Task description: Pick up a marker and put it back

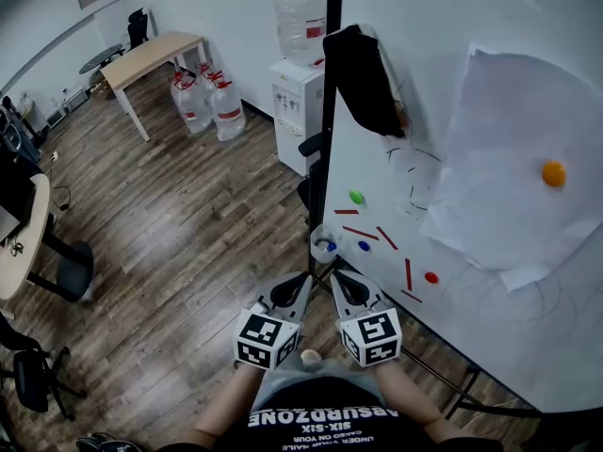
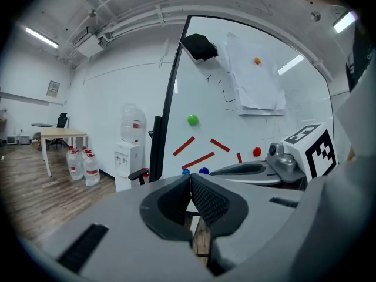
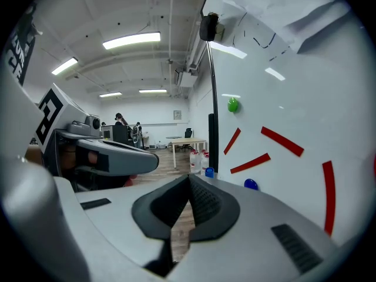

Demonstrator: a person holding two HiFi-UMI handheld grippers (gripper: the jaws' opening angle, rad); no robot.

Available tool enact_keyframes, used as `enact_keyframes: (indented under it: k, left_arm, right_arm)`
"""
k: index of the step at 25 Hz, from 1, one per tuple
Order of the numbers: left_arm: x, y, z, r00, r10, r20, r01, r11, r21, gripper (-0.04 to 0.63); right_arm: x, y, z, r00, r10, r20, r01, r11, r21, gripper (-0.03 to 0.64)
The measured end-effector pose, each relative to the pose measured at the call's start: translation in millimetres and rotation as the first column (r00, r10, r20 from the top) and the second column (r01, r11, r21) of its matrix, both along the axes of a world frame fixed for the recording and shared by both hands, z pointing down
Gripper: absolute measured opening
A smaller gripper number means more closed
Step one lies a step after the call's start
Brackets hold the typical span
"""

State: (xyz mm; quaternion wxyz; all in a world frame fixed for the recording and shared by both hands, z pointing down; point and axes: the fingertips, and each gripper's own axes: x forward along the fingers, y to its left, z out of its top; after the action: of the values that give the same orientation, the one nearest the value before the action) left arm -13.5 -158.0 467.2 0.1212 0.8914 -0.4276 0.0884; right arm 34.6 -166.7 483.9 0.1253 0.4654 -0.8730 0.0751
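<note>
While you held both grippers side by side, low in front of your body, neither had anything in it. Your left gripper [image 1: 300,282] had its ribbed pads pressed together at the tips, with only floor showing through the gap behind them. Your right gripper [image 1: 341,282] was drawn fully closed in the same way, pad against pad and empty.

What looked like a blue-capped marker [image 1: 331,248] stood in a pale cup [image 1: 318,237] at the lower left edge of the whiteboard [image 1: 490,318], against its black frame [image 1: 329,111]. From the head view it lay just ahead of the two sets of jaw tips, roughly between them and a little nearer the right gripper, close but not touching either. In the right gripper view its blue cap showed just above and to the right of the closed tips. In the left gripper view a blue spot sat directly over the tips. It was too small to be sure it was a marker.

On the board beside the cup were a blue magnet [image 1: 364,246], a green magnet [image 1: 356,197] higher up, and several red strips [image 1: 360,233].
</note>
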Motion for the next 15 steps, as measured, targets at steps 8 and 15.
enact_keyframes:
  k: [8,15]
  left_arm:
    - [-0.2,3.2,-0.1,1.000,-0.001,0.000,0.001,1.000,0.000,0.009]
    - [1.5,2.0,-1.1,1.000,0.003,0.001,-0.003,1.000,0.002,0.008]
  right_arm:
    - [0.2,2.1,-2.1,1.000,0.003,0.001,-0.003,1.000,0.002,-0.002]
    - [2.2,-0.1,-3.0,1.000,0.008,0.004,-0.009,1.000,0.007,-0.002]
